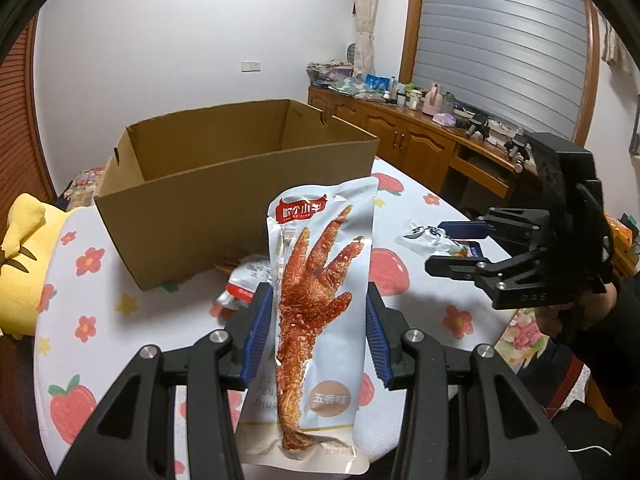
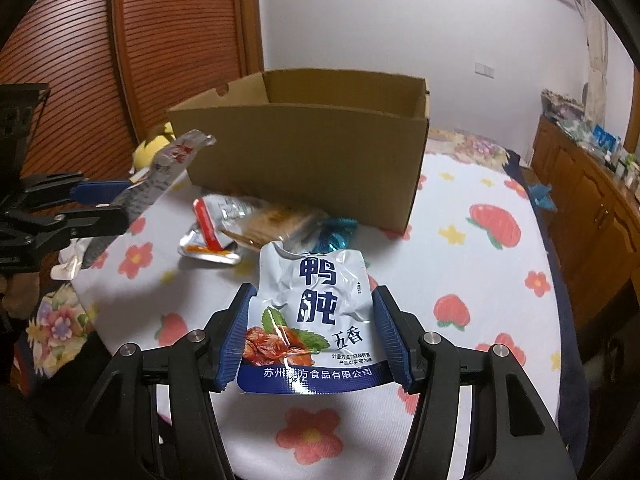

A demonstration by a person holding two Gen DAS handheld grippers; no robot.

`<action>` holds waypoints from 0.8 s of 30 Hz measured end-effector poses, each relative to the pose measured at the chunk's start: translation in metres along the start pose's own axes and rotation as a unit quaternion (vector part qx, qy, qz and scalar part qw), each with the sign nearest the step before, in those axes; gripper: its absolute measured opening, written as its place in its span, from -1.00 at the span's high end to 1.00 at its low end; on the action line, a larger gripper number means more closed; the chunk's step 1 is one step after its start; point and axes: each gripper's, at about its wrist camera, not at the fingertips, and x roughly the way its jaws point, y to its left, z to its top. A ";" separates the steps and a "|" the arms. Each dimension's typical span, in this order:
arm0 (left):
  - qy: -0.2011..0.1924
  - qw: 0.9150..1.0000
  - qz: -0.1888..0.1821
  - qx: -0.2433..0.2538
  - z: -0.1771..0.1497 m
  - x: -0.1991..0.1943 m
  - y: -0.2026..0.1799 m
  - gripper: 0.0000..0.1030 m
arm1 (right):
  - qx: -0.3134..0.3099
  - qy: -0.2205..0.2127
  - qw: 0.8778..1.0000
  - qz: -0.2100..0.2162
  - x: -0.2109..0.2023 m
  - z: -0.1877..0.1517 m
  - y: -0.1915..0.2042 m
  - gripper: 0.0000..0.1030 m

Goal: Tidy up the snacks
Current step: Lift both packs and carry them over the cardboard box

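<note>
My left gripper point(image 1: 318, 322) is shut on a long white chicken-foot snack packet point(image 1: 320, 300), held upright above the table. The right wrist view shows that same gripper point(image 2: 116, 204) at the left with the packet point(image 2: 160, 176) seen edge-on. My right gripper point(image 2: 314, 334) is shut on a white and blue duck-gizzard pouch point(image 2: 316, 316), its blue pads pressing both side edges. From the left wrist it appears at the right point(image 1: 460, 246) with the pouch point(image 1: 428, 236) in its jaws. An open cardboard box point(image 1: 240, 184) point(image 2: 320, 152) stands behind both packets.
Several loose snack packets point(image 2: 224, 228) lie in front of the box on the strawberry-print tablecloth point(image 2: 480, 280). A yellow plush toy point(image 1: 24, 264) sits left of the box. A wooden sideboard point(image 1: 420, 140) with clutter runs along the far right wall.
</note>
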 end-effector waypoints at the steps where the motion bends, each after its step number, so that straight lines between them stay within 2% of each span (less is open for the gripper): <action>1: -0.002 1.000 0.002 0.000 0.001 -0.001 0.001 0.16 | -0.001 -0.002 1.000 0.001 -0.001 0.002 0.001 -0.18; 13: -0.024 0.999 0.024 0.003 0.024 -0.010 0.014 0.16 | -0.009 -0.033 0.999 0.009 -0.015 0.027 0.008 -0.18; 24: -0.050 0.998 0.043 0.012 0.073 -0.009 0.034 0.16 | -0.037 -0.067 0.997 0.018 -0.007 0.086 0.011 -0.18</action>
